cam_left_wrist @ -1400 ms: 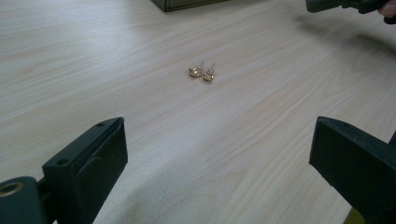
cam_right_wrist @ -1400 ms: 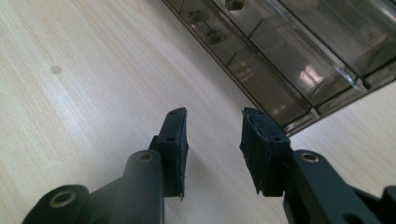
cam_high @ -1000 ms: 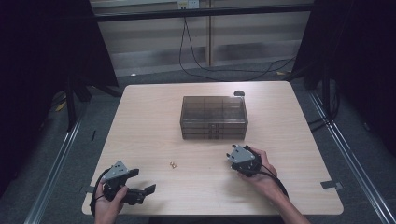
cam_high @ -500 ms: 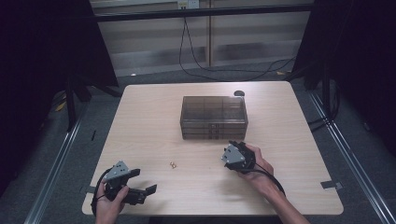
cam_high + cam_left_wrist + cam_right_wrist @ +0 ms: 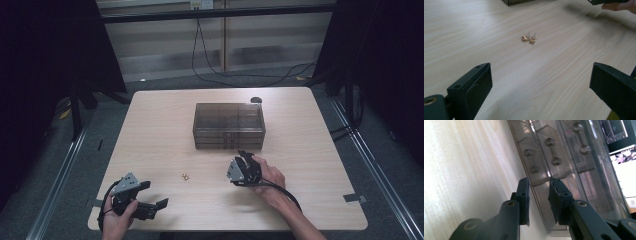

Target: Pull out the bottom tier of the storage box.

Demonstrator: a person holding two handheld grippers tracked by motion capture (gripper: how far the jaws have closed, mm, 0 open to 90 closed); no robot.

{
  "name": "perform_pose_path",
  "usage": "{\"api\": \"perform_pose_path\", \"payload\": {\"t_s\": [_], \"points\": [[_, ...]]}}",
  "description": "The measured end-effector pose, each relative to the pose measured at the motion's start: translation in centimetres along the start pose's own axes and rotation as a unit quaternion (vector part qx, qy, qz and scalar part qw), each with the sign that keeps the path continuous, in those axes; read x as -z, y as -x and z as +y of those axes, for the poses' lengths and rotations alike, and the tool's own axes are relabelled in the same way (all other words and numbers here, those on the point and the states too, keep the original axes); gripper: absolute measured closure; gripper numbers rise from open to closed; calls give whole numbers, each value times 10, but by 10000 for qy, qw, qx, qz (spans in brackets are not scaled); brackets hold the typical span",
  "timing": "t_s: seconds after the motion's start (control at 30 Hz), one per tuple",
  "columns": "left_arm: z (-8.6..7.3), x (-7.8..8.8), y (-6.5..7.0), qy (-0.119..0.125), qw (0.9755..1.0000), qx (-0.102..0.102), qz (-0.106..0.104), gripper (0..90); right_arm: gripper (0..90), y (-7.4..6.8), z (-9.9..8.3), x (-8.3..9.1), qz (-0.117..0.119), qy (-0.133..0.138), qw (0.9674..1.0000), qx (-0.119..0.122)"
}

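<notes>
A smoky clear drawer box (image 5: pixel 229 125) stands in the middle of the wooden table (image 5: pixel 160 130). Two small gold earrings (image 5: pixel 186 176) lie together on the wood in front of it, left of centre. My right gripper (image 5: pixel 245 155) hovers just before the box's front right corner. In the right gripper view its jaws (image 5: pixel 539 181) point at the drawer fronts (image 5: pixel 554 152) with their knob handles; they have just been closing and stand a narrow gap apart with nothing between them. My left gripper (image 5: pixel 155 195) rests at the front left, wide open (image 5: pixel 541 67), facing the earrings (image 5: pixel 529 38).
A small dark round object (image 5: pixel 256 99) sits at the table's back edge behind the box. A piece of tape (image 5: pixel 354 198) marks the front right of the table. Black cables run over the floor beyond the table.
My right gripper has moved left and toward the box front, and its jaws have narrowed. The left gripper and the earrings have stayed put.
</notes>
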State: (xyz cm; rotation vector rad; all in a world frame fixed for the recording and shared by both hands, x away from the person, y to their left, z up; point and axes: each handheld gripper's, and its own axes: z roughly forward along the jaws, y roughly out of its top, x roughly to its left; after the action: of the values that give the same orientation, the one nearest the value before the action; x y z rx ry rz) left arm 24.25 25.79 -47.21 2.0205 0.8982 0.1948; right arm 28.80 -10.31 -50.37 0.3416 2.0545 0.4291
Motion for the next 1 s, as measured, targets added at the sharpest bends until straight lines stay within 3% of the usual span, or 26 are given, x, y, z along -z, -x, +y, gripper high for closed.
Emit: {"api": "perform_pose_path", "payload": {"t_s": [0.17, 0.37, 0.63, 0.87, 1.0], "points": [[0, 0, 0, -6, 10000, 0, 10, 42, 716, -11, 4, -4, -182, -85, 9989, 415], [0, 1, -1, -5, 10000, -1, 23, 43, 731, -19, 6, -9, -363, -181, 9966, 722], [0, 1, -1, -8, 10000, -4, 21, 43, 746, -27, 7, -15, -505, -280, 9943, 891], [0, 1, -1, 18, 10000, -4, -3, 42, 748, -29, 14, -21, -664, -357, 9899, 1203], [0, 1, -1, 32, 10000, 6, 5, 42, 751, -30, 18, -25, -688, -404, 9894, 1209]]}}
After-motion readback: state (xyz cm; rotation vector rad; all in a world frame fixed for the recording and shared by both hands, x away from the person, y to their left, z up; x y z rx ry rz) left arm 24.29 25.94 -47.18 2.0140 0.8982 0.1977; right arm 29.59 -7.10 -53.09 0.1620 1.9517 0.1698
